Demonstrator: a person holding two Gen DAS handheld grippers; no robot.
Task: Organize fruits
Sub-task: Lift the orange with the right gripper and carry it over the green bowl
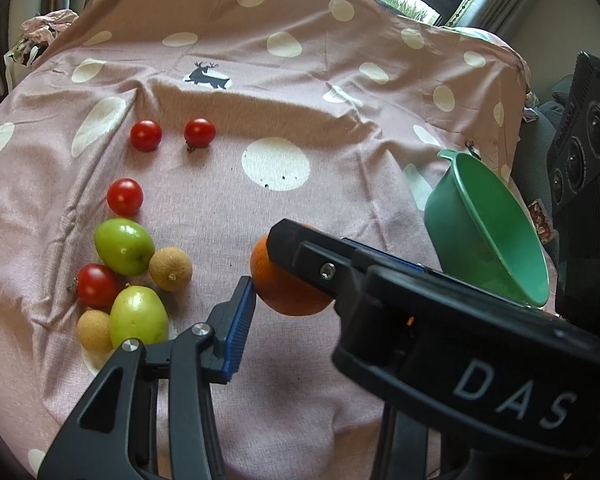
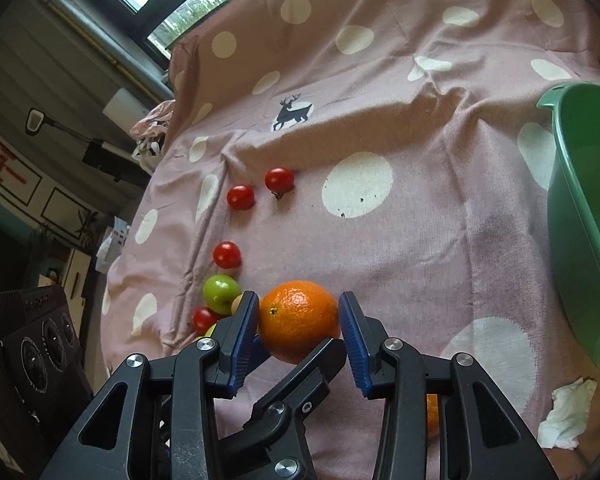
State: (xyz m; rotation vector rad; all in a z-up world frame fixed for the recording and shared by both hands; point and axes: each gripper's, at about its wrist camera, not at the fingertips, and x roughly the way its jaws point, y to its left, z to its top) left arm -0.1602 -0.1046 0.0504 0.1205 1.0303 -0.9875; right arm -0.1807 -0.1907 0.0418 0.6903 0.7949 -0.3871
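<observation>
We have the orange (image 2: 298,320) sitting between the blue pads of our right gripper (image 2: 300,334), which brackets it at its widest part; the pads (image 2: 246,334) look to be touching or just shy of the peel on both sides, so we judge it gripped or on the point of being gripped. From the left wrist view, the right tool crosses in front and hides one finger of our left gripper (image 1: 260,300), so we cannot tell whether that claw is open or closed; its visible blue pad sits right against the orange's side at 9 o'clock.

The orange lies on the spotted cloth (image 2: 420,240), near the middle, with the green bowl (image 2: 584,240) well apart at 3 o'clock. The cherry tomatoes (image 2: 240,197), green fruits (image 2: 220,293) and small brown fruits (image 1: 170,269) cluster at 9 to 10 o'clock.

We judge the orange firm, fairly heavy for its size, with dimpled peel that gives good friction. Holding it across the equator suits it; squeezing hard is needless. The tomatoes would be softer and slicker, wanting a gentler hold.
</observation>
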